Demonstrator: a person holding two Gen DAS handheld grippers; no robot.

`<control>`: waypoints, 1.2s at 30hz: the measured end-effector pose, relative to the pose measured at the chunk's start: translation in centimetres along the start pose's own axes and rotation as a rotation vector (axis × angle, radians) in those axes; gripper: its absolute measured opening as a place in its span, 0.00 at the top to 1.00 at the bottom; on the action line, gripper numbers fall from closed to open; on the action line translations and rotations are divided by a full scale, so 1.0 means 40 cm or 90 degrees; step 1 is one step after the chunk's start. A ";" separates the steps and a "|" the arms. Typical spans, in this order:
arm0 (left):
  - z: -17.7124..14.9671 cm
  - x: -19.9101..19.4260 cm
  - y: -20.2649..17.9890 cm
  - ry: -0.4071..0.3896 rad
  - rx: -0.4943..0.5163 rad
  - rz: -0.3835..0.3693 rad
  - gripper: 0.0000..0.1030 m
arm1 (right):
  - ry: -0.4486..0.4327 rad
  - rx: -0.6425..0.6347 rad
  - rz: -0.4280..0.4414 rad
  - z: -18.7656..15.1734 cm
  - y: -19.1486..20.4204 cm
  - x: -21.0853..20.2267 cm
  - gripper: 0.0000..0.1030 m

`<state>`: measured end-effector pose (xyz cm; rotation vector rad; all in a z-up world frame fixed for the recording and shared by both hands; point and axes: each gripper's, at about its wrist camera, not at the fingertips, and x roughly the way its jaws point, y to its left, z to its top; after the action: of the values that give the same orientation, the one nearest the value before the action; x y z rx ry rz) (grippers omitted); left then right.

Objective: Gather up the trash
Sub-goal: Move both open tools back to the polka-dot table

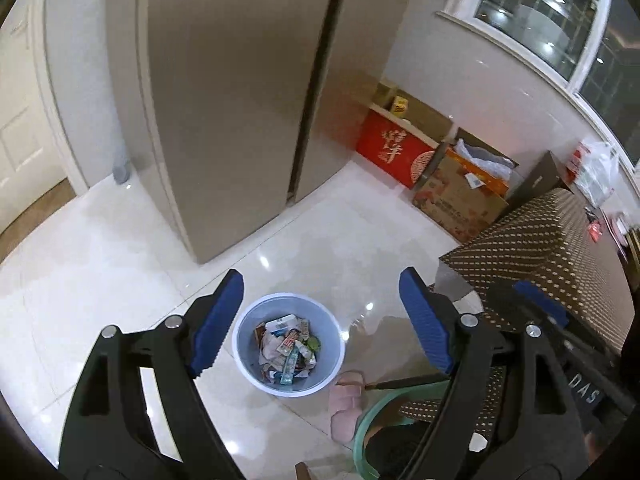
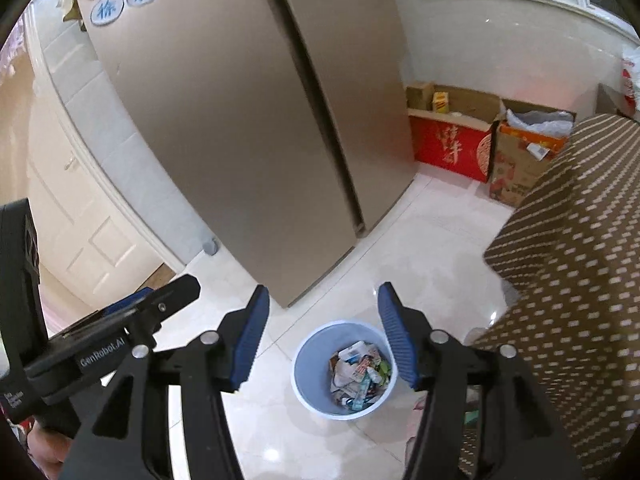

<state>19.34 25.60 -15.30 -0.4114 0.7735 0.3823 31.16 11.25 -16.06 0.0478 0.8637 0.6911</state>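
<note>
Glossy pale floor tiles (image 1: pixel 100 280) ran from a tall bronze-coloured refrigerator (image 1: pixel 240 120) toward a table draped in a brown cloth with pale dashes (image 1: pixel 540 240). From the left wrist view, the left gripper (image 1: pixel 320 322) hung with its blue-padded jaws spread wide and nothing between them; the round pale-blue plastic waste bin (image 1: pixel 244 344) stood on the floor below and a little ahead, framed in the gap between the pads, with crumpled wrappers and cartons (image 1: pixel 288 348) lying in its bottom. A pink slipper (image 1: pixel 346 404) lay just beside the bin, and the right gripper's body showed at the frame's right. From the right wrist view, the right gripper (image 2: pixel 322 336) also stood parted and empty, less widely than its partner. The bin (image 2: pixel 310 364) sat below, toward its right finger, the litter (image 2: pixel 358 376) piled on that side. Both grippers hovered above the bin; neither looked clearly nearer. The left gripper's body (image 2: pixel 100 344) showed alongside at left.
</note>
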 end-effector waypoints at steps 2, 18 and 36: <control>0.007 -0.019 -0.030 -0.008 0.006 -0.012 0.23 | -0.018 0.003 -0.004 0.013 -0.022 -0.045 0.45; 0.031 -0.100 -0.521 -0.025 0.187 -0.137 0.18 | -0.141 0.071 -0.125 0.065 -0.354 -0.400 0.42; -0.037 0.042 -1.072 0.006 0.398 -0.187 0.18 | -0.170 0.233 -0.272 -0.006 -0.829 -0.582 0.39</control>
<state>39.91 -11.43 -8.29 0.0647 0.7851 -0.1424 38.45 -28.22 -10.53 0.2693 0.7020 0.1163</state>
